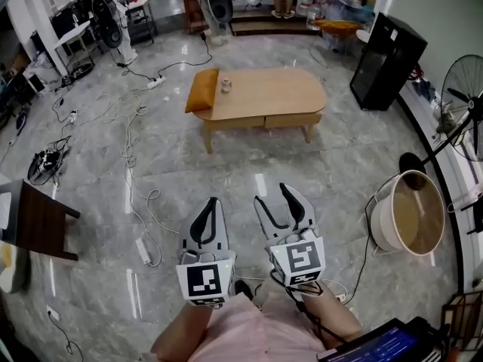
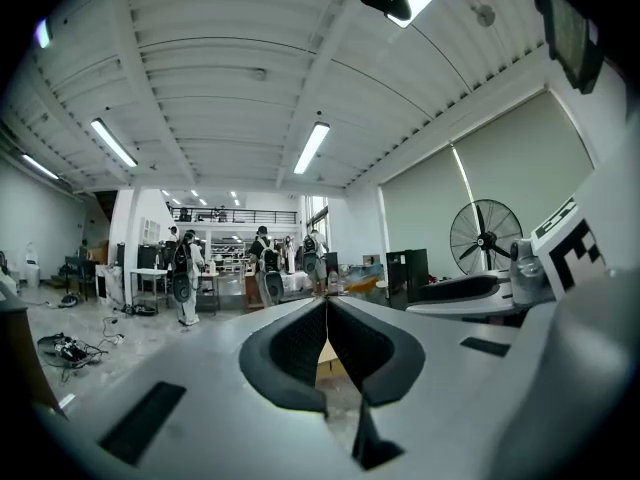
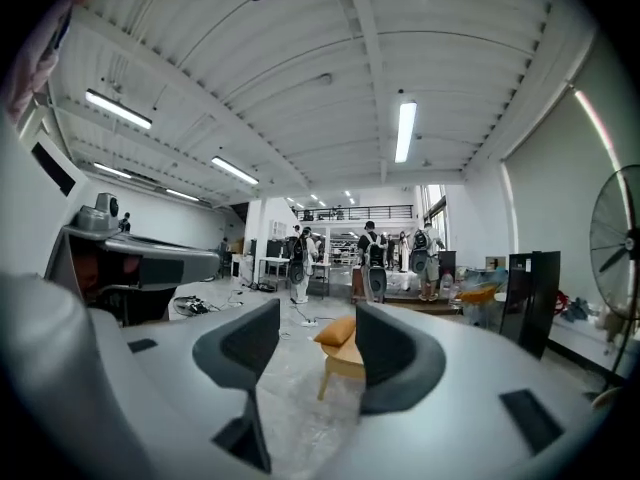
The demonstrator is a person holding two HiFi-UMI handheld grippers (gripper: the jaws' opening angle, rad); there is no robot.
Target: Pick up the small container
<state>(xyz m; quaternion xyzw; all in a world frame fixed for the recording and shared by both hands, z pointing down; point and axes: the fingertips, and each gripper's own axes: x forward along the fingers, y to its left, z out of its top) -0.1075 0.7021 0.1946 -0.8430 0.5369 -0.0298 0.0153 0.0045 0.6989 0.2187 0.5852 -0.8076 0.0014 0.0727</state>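
A small pale container (image 1: 225, 85) stands on a low wooden coffee table (image 1: 272, 96), well ahead of me across the floor. An orange cushion (image 1: 202, 90) lies at the table's left end, just left of the container. My left gripper (image 1: 213, 204) is held low in front of me, its jaws shut with nothing between them. Beside it, my right gripper (image 1: 272, 194) is open and empty. Both are far from the table. In the right gripper view the cushion (image 3: 336, 331) and table (image 3: 346, 360) show between the jaws.
Cables and power strips (image 1: 143, 250) trail over the marble floor at left. A dark side table (image 1: 41, 222) stands at left, a round white basket (image 1: 407, 213) and a floor fan (image 1: 462, 104) at right, a black cabinet (image 1: 386, 60) at the back right. People stand further back.
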